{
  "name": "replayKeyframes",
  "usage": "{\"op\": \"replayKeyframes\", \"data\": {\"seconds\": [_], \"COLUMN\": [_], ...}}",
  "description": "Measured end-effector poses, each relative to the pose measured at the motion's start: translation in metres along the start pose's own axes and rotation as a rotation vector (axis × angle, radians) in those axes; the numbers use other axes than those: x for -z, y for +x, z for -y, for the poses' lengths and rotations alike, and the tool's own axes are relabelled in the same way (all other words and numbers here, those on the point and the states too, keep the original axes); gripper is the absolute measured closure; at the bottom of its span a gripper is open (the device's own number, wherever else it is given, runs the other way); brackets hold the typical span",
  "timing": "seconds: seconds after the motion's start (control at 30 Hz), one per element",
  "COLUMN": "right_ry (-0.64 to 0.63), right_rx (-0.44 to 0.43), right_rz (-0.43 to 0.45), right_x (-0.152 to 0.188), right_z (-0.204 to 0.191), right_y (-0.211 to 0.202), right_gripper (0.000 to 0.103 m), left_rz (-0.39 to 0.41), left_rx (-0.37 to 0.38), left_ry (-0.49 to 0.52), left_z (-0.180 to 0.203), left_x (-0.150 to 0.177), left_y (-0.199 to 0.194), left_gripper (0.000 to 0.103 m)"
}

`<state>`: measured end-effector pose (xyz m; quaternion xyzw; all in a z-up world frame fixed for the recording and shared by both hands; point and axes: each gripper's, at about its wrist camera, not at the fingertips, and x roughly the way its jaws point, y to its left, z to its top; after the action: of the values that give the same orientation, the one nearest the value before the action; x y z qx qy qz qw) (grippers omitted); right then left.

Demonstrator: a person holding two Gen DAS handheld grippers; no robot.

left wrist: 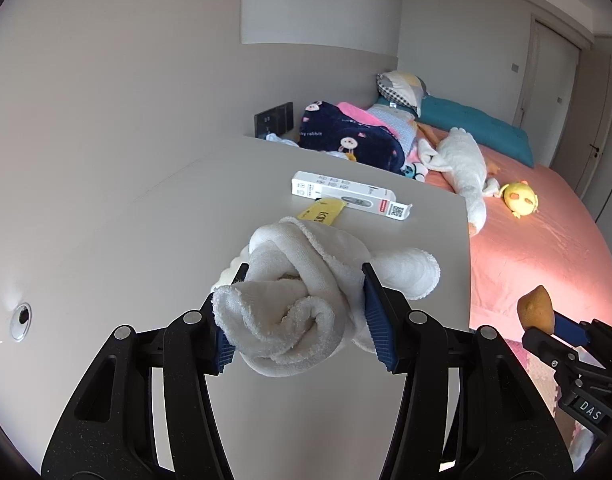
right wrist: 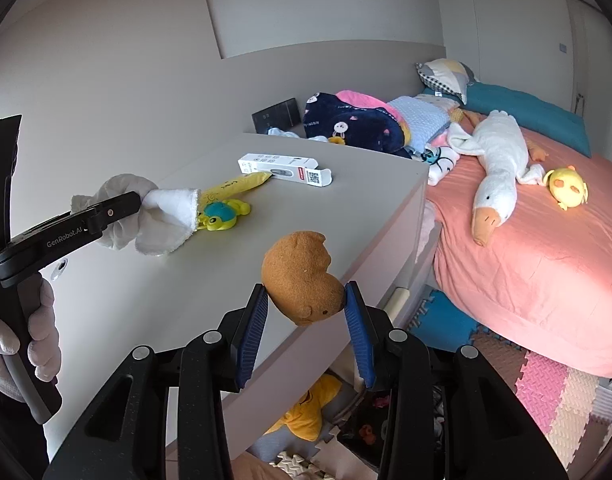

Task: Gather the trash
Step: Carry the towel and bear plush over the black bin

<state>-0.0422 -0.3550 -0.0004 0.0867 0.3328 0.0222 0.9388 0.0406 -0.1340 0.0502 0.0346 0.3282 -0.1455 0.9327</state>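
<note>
Left gripper (left wrist: 302,312), seen from its own wrist camera, has its two blue ribbed pads closed against a rolled white terry cloth (left wrist: 306,300); the jaws stand moderately apart, the bulk of the cloth filling the gap. The cloth is soft and looped in texture, twisted into a loose knot, with its long axis running roughly across the jaws and one rounded flap projecting to the right beyond the pad. It is held above the grey cabinet top (left wrist: 146,240), a smooth matte surface. Farther along that surface lies a white cardboard box (left wrist: 351,194), long and flat, its long axis running left to right and slightly away, with a yellow packet (left wrist: 323,214) touching its near edge. At the right edge of this view the right gripper (left wrist: 545,328) appears, carrying a brown object. From the right wrist camera, the right gripper (right wrist: 306,312) is partly closed on a brown plush toy (right wrist: 302,276), gripped at its lower end by both blue pads; the toy is fuzzy, rounded, and bean-shaped, its long axis tilted upward and to the left, held over the cabinet's front edge. To the left, the left gripper (right wrist: 118,208) holds the white cloth just above the cabinet top, beside a yellow-and-teal toy (right wrist: 222,216). A white plush goose (right wrist: 497,168) lies on the pink bedsheet (right wrist: 545,264).
</note>
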Motion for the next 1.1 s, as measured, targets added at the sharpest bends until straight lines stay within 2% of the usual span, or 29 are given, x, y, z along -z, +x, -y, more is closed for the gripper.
{"op": "replayKeyframes", "data": {"seconds": [0.5,1.1], "right_ry": [0.108,0.209], "right_rx": [0.084,0.182], "right_rz": [0.026,0.058], "right_x": [0.012,0.024], "right_z": [0.065,0.116], "right_y": [-0.029,-0.062], "right_gripper": [0.062,0.062], "left_rz": [-0.014,-0.029], "left_rx": [0.109,0.241], "left_ry": [0.109,0.218], "left_z": [0.083,0.163], "left_x": [0.001,0.011], "left_y": [0.011,0.005], "left_gripper": [0.050,0.049]}}
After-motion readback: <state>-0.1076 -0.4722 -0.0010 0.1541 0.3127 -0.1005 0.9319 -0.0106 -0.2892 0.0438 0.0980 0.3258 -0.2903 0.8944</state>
